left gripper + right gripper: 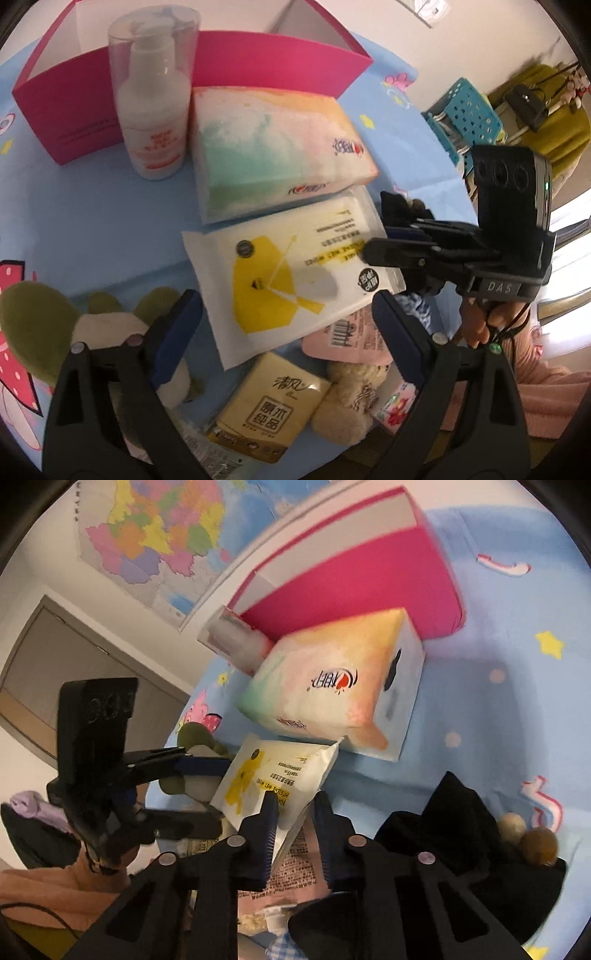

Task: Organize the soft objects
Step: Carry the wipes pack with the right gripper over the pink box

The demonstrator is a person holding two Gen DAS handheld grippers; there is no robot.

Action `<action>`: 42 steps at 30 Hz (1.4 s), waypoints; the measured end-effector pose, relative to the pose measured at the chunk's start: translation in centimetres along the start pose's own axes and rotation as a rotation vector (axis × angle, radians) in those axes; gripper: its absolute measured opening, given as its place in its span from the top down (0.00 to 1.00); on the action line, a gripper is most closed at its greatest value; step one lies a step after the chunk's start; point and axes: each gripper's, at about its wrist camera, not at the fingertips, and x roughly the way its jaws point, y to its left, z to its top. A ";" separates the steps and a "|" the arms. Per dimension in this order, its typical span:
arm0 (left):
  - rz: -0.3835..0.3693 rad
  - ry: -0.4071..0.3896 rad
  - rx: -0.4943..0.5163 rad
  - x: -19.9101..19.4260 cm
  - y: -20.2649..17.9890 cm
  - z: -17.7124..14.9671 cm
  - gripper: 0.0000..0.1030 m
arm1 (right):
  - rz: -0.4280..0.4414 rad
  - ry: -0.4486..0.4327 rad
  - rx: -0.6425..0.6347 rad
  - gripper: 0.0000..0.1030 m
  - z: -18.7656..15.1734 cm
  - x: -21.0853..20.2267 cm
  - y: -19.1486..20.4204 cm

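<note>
We have the wet wipes pack (291,273) by its edge: our right gripper (293,834) is pinched on the near corner, jaws close together with the thin wrapper between them, and the pack hangs tilted above the blue tablecloth (92,218), just in front of the big tissue pack (273,151). Our left gripper (286,314) sits underneath it with its jaws wide apart, gripping nothing. The pink box (258,51) stands open behind the tissue pack and the lotion bottle (153,110), and that looks like the likely home. The grip is only on a floppy seam, so we want to lift slowly, keep the pack level, clear the bottle's tall plastic cap, and let go only once it is well over the box rim.
</note>
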 end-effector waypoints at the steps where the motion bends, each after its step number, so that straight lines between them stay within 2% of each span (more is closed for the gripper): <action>1: -0.012 -0.003 0.002 0.0 -0.1 0.0 0.10 | -0.004 -0.010 0.001 0.84 -0.2 -0.3 -0.1; 5: -0.021 0.021 0.027 0.8 -1.0 0.2 0.10 | -0.019 -0.054 -0.002 0.84 -1.1 -1.6 -0.7; 9: -0.072 0.078 0.034 2.5 -1.9 0.9 0.10 | -0.034 -0.085 -0.017 0.84 -1.4 -2.6 -0.8; 11: -0.066 0.074 0.042 3.0 -2.2 1.2 0.10 | -0.032 -0.097 -0.032 0.85 -1.4 -2.9 -0.5; 17: -0.092 0.003 0.028 1.0 -2.1 1.1 0.28 | -0.048 -0.135 -0.068 0.87 -0.7 -4.5 0.7; 19: -0.108 -0.043 0.032 -0.6 -2.4 1.1 0.28 | -0.042 -0.153 -0.084 0.87 -0.1 -5.5 1.3; 22: -0.084 -0.110 0.056 -3.2 -3.1 1.9 0.28 | -0.052 -0.179 -0.128 0.87 1.2 -6.6 2.6; 27: -0.076 -0.185 0.053 -6.4 -3.1 5.2 0.28 | -0.071 -0.225 -0.180 0.87 5.0 -7.9 4.3; 33: 0.022 -0.243 0.071 -8.0 -3.1 11.1 0.28 | -0.117 -0.257 -0.192 0.87 10.6 -7.2 4.3; 38: 0.053 -0.231 0.040 -6.9 -1.7 15.1 0.28 | -0.143 -0.254 -0.164 0.87 14.4 -6.0 2.9; 42: 0.063 -0.169 0.005 -4.6 -0.2 17.3 0.28 | -0.180 -0.226 -0.133 0.87 16.2 -4.6 1.7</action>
